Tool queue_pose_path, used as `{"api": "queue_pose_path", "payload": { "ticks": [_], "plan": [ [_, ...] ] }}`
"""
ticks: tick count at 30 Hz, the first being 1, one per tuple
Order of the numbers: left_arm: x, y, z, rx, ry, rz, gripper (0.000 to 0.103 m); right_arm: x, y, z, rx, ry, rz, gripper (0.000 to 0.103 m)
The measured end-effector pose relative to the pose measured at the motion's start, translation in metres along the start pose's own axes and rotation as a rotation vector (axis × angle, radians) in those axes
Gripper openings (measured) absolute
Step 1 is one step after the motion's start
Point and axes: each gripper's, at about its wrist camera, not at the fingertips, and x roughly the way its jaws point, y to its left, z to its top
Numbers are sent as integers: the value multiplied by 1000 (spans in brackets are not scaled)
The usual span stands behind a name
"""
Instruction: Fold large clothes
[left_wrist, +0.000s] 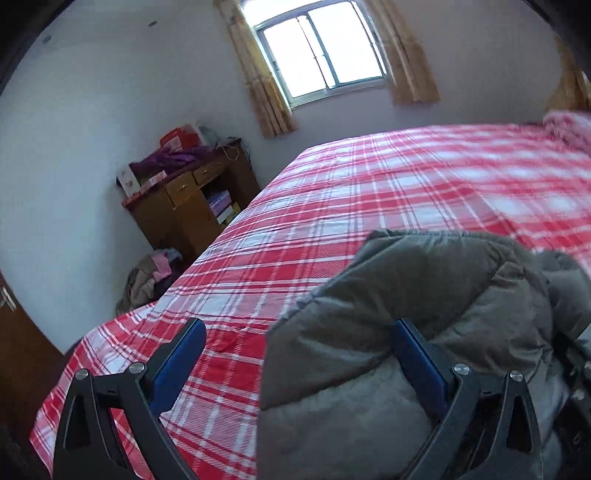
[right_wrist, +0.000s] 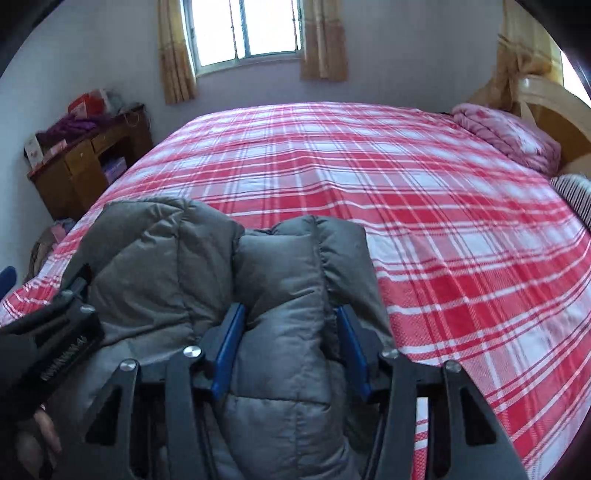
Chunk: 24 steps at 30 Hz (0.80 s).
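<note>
A grey padded jacket (right_wrist: 207, 266) lies bunched near the front edge of a bed with a red and white plaid sheet (right_wrist: 369, 166). My right gripper (right_wrist: 290, 350) is shut on a thick fold of it, and both blue pads press into the padding. In the left wrist view the jacket (left_wrist: 424, 302) fills the right half of the gap of my left gripper (left_wrist: 299, 365). That gripper stands open and wide. Its right finger (left_wrist: 417, 365) touches the fabric, while its left finger (left_wrist: 181, 362) hangs free over the plaid sheet (left_wrist: 369, 203).
A wooden desk (left_wrist: 192, 199) piled with boxes and purple cloth stands at the wall left of the bed. Clothes (left_wrist: 151, 277) are heaped on the floor beside it. A pink quilt (right_wrist: 509, 133), a striped pillow (right_wrist: 572, 195) and the headboard (right_wrist: 546, 103) are at the right.
</note>
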Motion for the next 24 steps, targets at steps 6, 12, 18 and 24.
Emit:
{"api": "queue_pose_path", "payload": {
  "ticks": [6, 12, 18, 24],
  "plan": [
    [12, -13, -6, 1, 20, 2, 101, 11, -12, -7, 36, -11, 16, 54],
    [27, -14, -14, -39, 52, -32, 101, 22, -14, -11, 43, -6, 27, 54],
    [38, -16, -18, -55, 82, -50, 102, 30, -14, -16, 48, -2, 27, 54],
    [39, -19, -22, -51, 83, -44, 102, 37, -16, -19, 52, 6, 28, 54]
  ]
}}
